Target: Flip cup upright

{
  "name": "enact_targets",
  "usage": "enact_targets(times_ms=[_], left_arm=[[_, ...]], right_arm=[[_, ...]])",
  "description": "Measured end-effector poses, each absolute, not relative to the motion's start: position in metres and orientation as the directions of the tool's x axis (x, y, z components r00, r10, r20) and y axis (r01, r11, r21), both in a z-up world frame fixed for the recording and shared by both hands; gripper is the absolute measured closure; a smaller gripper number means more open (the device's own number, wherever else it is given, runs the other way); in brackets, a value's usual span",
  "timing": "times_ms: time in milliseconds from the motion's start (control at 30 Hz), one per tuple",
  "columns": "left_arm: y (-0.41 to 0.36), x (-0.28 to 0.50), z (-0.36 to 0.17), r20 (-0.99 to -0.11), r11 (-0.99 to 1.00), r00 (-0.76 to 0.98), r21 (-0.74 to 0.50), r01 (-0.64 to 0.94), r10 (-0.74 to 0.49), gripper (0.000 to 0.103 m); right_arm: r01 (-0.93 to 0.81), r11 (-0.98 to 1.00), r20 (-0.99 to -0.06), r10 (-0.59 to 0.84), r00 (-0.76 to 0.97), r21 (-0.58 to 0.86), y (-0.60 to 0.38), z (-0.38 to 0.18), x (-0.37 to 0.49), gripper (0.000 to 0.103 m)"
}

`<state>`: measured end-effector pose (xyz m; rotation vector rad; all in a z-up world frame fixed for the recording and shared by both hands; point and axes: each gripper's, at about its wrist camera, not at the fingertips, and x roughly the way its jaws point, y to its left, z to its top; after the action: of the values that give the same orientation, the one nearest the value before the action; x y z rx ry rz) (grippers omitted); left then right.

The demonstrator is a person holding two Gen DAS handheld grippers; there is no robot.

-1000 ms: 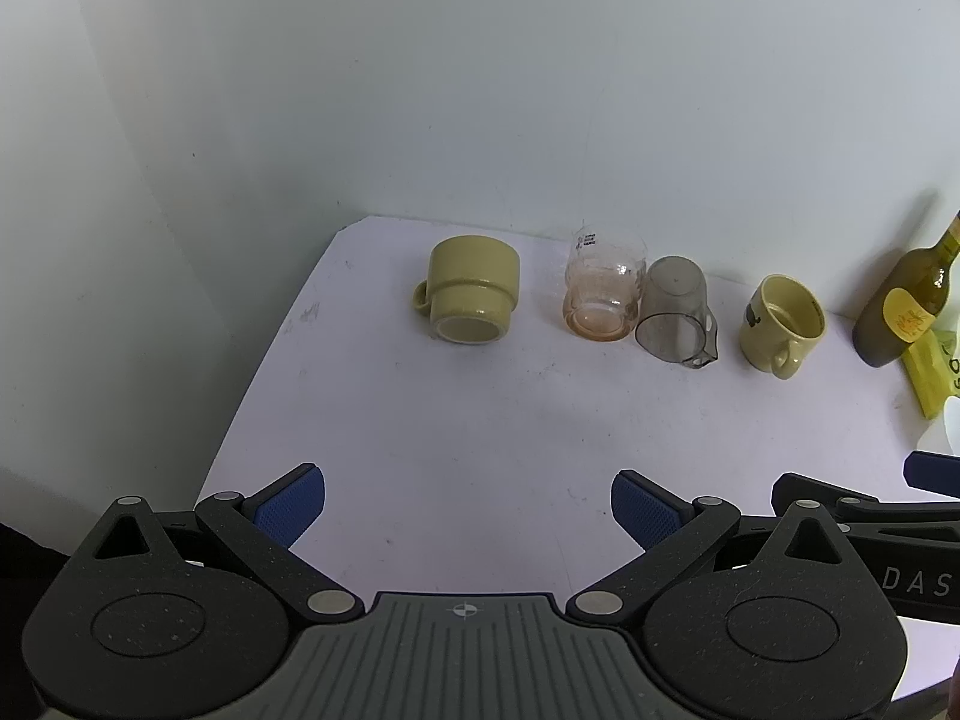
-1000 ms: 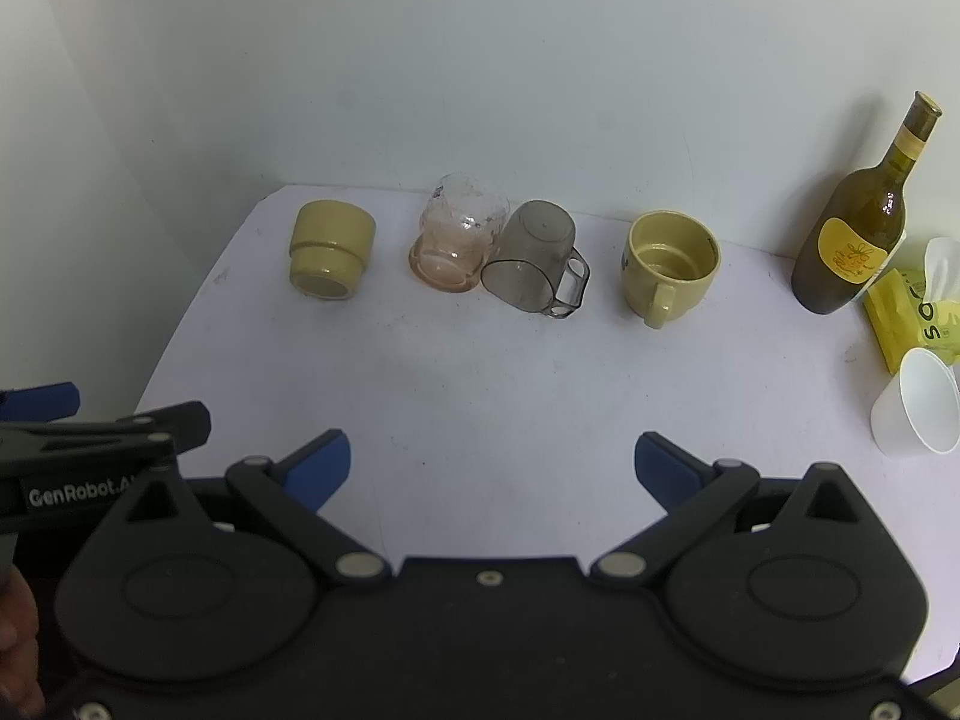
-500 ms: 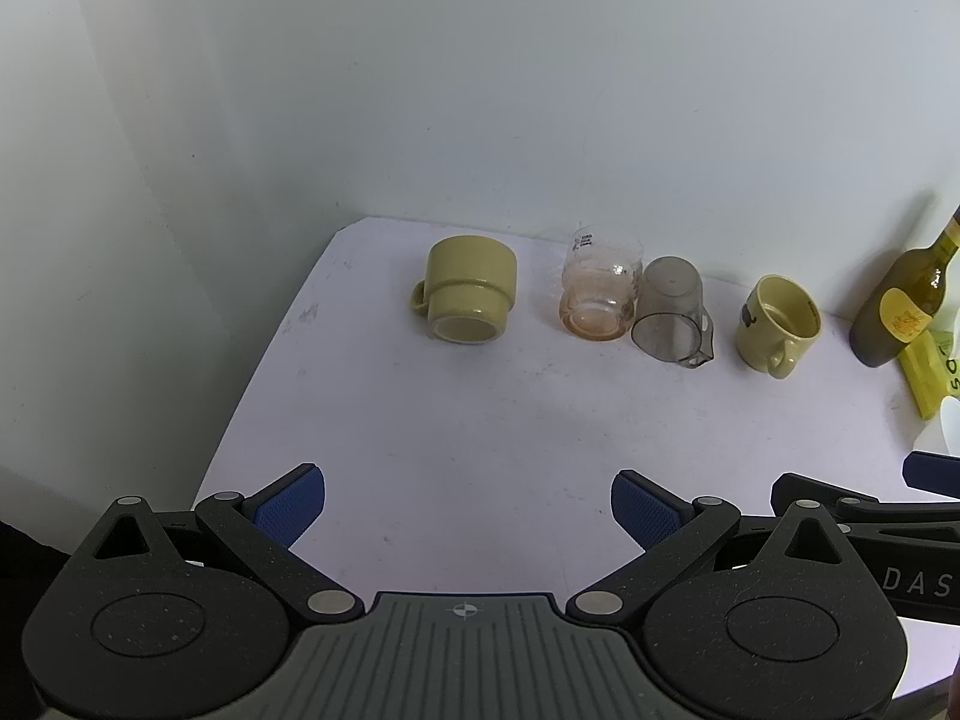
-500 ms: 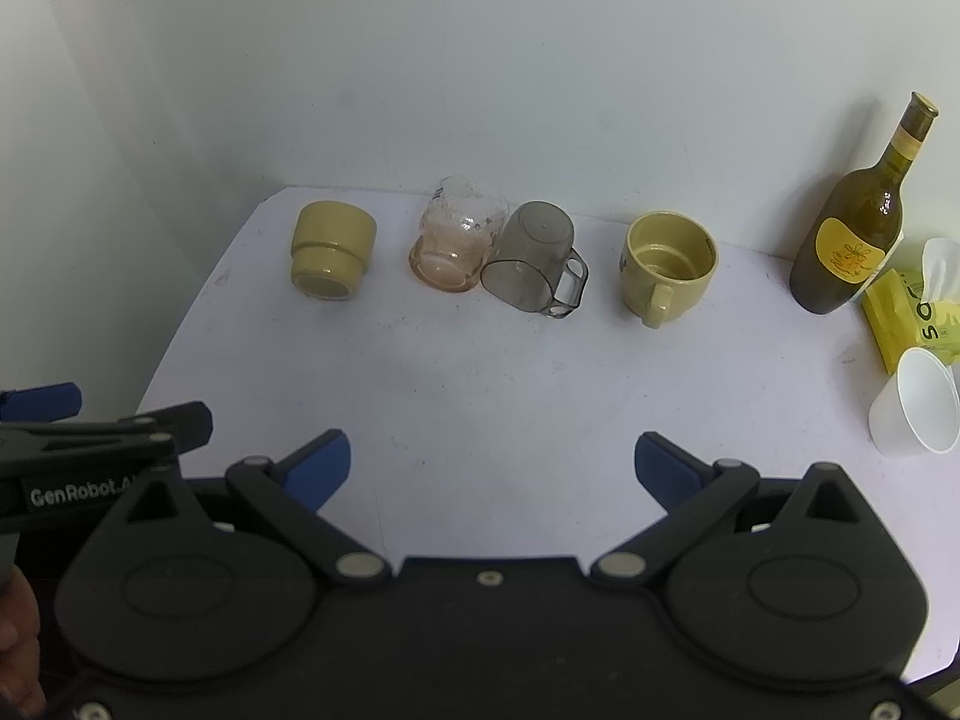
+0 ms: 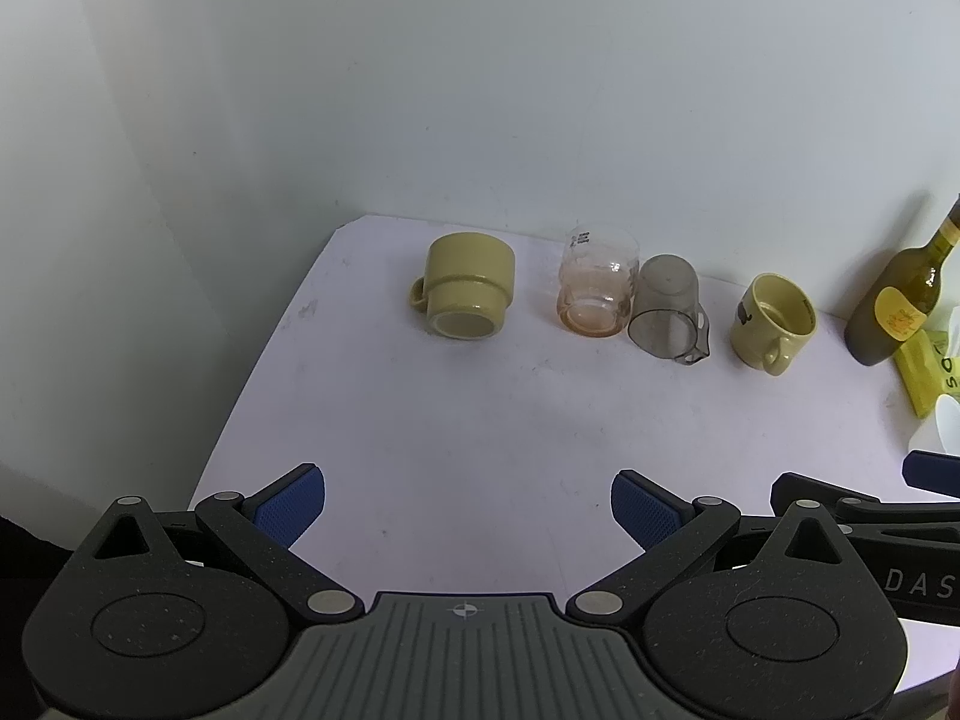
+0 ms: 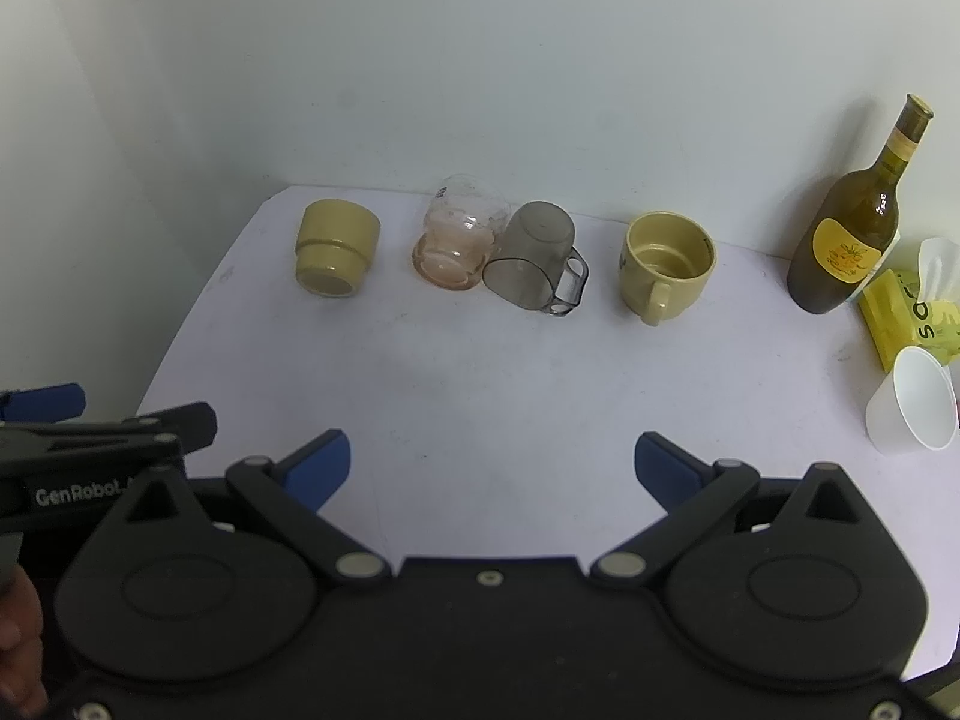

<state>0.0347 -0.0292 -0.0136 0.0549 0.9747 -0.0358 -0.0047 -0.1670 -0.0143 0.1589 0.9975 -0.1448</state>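
Note:
Several cups stand in a row at the back of the white table (image 5: 480, 420). At the left a yellow mug (image 5: 470, 286) (image 6: 336, 247) stands upside down. A pinkish clear glass (image 5: 597, 283) (image 6: 459, 234) and a grey translucent cup with a handle (image 5: 669, 307) (image 6: 537, 258) lie tipped toward me, touching each other. A second yellow mug (image 5: 774, 313) (image 6: 669, 261) stands upright. My left gripper (image 5: 468, 507) and right gripper (image 6: 492, 468) are both open and empty, side by side near the table's front edge, well short of the cups.
A dark green bottle with a yellow label (image 6: 852, 234) (image 5: 897, 300) stands at the back right. Beside it lie a yellow packet (image 6: 906, 318) and a white paper cup (image 6: 912, 402) on its side. White walls close the back and left.
Both grippers have drifted slightly; the cups sit a little further left in the left wrist view. Nothing was gripped or moved.

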Motion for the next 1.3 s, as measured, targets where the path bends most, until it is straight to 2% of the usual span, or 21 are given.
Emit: enact_targets(times_ms=[767, 1033, 1300], left_arm=[[-0.033, 0.011, -0.015, -0.832, 0.996, 0.554, 0.021, 0.084, -0.029, 0.0], [-0.065, 0.0, -0.02, -0.838, 0.998, 0.545, 0.034, 0.061, -0.004, 0.0], [-0.099, -0.006, -0.034, -0.849, 1.0, 0.529, 0.007, 0.006, 0.003, 0.0]], right_arm=[[0.213, 0.975, -0.852, -0.058, 0.52, 0.064, -0.174, -0.011, -0.021, 0.0], [0.186, 0.98, -0.861, -0.031, 0.507, 0.074, -0.206, -0.017, -0.029, 0.0], [0.219, 0.965, -0.847, 0.007, 0.531, 0.145, -0.256, -0.03, -0.04, 0.0]])
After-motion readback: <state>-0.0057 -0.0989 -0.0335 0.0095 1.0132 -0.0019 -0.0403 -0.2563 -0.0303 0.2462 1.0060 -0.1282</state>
